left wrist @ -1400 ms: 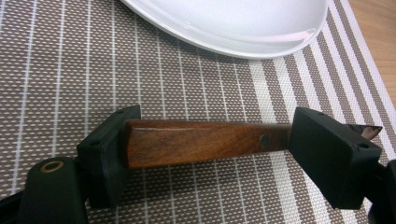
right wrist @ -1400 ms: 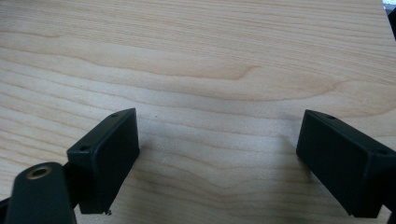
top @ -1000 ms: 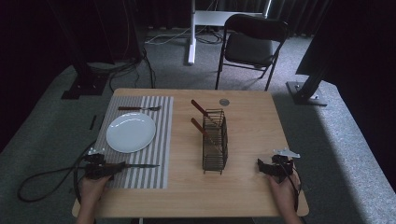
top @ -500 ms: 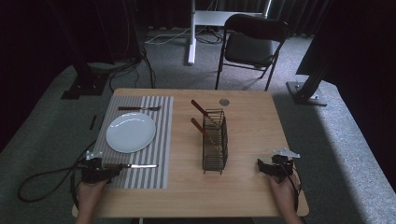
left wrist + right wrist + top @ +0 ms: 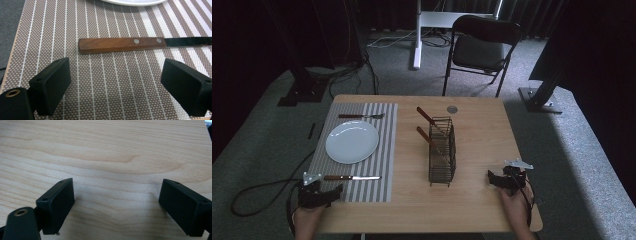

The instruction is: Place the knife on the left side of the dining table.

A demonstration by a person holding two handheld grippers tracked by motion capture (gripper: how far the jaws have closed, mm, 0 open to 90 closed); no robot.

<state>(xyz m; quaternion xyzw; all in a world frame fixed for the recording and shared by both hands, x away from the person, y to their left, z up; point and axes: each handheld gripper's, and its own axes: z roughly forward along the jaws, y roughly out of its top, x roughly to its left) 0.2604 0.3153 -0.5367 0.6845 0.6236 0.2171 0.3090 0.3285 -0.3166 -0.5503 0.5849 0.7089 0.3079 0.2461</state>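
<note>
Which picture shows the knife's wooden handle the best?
The left gripper view: the knife lies close, so its brown handle and two rivets are clear. The high view shows it whole but tiny on the placemat. The right gripper view looks at bare table.

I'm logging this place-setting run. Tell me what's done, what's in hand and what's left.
Done: the plate sits on the striped placemat, with a fork beyond it and a knife on its near side. In hand: nothing. The left gripper is open just short of the knife handle; the right gripper is open over bare table. Left, probably: two wooden-handled utensils in the wire caddy.
</note>
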